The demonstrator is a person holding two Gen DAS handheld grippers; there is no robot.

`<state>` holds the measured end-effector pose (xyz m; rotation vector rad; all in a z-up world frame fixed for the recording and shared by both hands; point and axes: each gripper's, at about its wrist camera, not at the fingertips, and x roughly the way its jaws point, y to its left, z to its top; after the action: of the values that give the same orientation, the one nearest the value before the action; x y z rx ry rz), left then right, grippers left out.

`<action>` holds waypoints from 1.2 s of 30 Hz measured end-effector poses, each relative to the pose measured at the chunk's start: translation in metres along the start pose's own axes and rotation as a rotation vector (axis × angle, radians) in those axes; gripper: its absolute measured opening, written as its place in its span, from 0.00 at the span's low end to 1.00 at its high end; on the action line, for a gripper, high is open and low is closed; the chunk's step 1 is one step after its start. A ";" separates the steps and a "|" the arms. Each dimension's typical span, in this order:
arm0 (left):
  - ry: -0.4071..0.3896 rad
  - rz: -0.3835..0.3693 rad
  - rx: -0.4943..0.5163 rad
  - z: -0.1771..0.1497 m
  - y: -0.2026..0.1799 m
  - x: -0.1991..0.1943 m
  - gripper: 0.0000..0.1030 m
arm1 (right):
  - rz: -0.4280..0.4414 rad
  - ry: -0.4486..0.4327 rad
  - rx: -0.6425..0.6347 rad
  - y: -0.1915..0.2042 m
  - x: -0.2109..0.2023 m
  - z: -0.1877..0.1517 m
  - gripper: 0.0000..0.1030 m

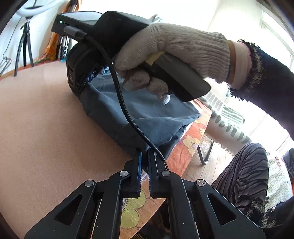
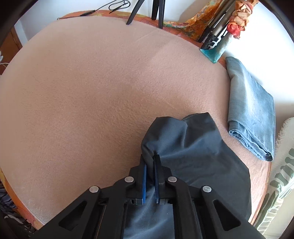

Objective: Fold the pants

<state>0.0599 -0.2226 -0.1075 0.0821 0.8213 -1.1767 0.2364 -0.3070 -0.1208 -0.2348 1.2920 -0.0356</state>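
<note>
Left gripper (image 1: 144, 152): clamped on dark grey pants (image 1: 147, 114) edge | right gripper (image 2: 150, 160): pinching pants fold | folded jeans (image 2: 251, 108): far right on pink table cover (image 2: 91, 92)

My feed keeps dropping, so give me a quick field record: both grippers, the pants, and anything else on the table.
left gripper: shut on dark pants edge near table edge
right gripper: shut on a bunched fold of the pants
dark pants: partly folded, on pink cover
pink cover: bare elsewhere
jeans: folded, lying beside the pants, apart from them
tripod: legs at far edge
gloved hand: holding right gripper
</note>
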 end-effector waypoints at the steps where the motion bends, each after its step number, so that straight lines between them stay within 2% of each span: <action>1: -0.003 -0.004 0.016 -0.001 -0.004 -0.002 0.03 | 0.017 -0.014 0.024 -0.006 -0.005 0.000 0.03; 4: 0.032 -0.065 0.000 -0.006 -0.009 0.005 0.00 | 0.044 -0.037 0.069 -0.015 -0.011 0.004 0.03; 7: 0.078 -0.062 0.051 -0.016 -0.021 0.015 0.00 | 0.072 -0.045 0.107 -0.020 -0.007 0.007 0.03; 9: 0.064 -0.051 0.064 -0.015 -0.022 0.011 0.00 | 0.114 -0.030 0.109 -0.018 0.000 0.008 0.05; 10: 0.051 -0.042 0.068 -0.012 -0.021 0.006 0.00 | 0.113 -0.036 0.110 -0.017 -0.001 0.006 0.13; 11: 0.026 -0.033 0.059 -0.010 -0.015 -0.002 0.00 | 0.115 -0.045 0.107 -0.017 -0.005 0.004 0.27; 12: 0.000 -0.034 0.040 -0.007 -0.008 -0.011 0.00 | 0.142 -0.063 0.101 -0.020 -0.010 0.002 0.33; 15: -0.043 -0.010 -0.011 0.000 0.014 -0.030 0.02 | 0.211 -0.150 0.149 -0.036 -0.037 -0.020 0.35; 17: -0.039 0.011 -0.043 0.008 0.029 -0.033 0.13 | 0.261 -0.201 0.202 -0.045 -0.056 -0.045 0.35; 19: -0.042 0.031 -0.085 0.020 0.048 -0.037 0.13 | 0.286 -0.256 0.231 -0.044 -0.075 -0.074 0.38; 21: -0.028 0.017 -0.121 0.036 0.060 -0.033 0.15 | 0.322 -0.297 0.240 -0.033 -0.086 -0.101 0.37; 25: -0.025 0.057 -0.118 0.072 0.078 -0.025 0.51 | 0.449 -0.298 0.312 -0.004 -0.086 -0.152 0.37; 26: -0.009 0.048 -0.114 0.081 0.085 -0.020 0.55 | 0.472 -0.284 0.339 0.004 -0.081 -0.162 0.37; 28: -0.004 0.055 -0.143 0.094 0.097 -0.007 0.55 | 0.447 -0.256 0.395 0.021 -0.073 -0.176 0.37; 30: 0.016 0.032 -0.206 0.103 0.111 0.008 0.55 | 0.410 -0.243 0.437 0.034 -0.064 -0.184 0.37; 32: 0.036 0.038 -0.266 0.106 0.123 0.022 0.55 | 0.373 -0.231 0.498 0.042 -0.060 -0.192 0.37; 36: 0.060 -0.008 -0.393 0.103 0.143 0.045 0.55 | 0.314 -0.230 0.539 0.048 -0.057 -0.191 0.34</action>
<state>0.2403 -0.2461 -0.1107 -0.2099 1.0926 -1.0049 0.0328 -0.2803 -0.1252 0.4151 1.0349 -0.0845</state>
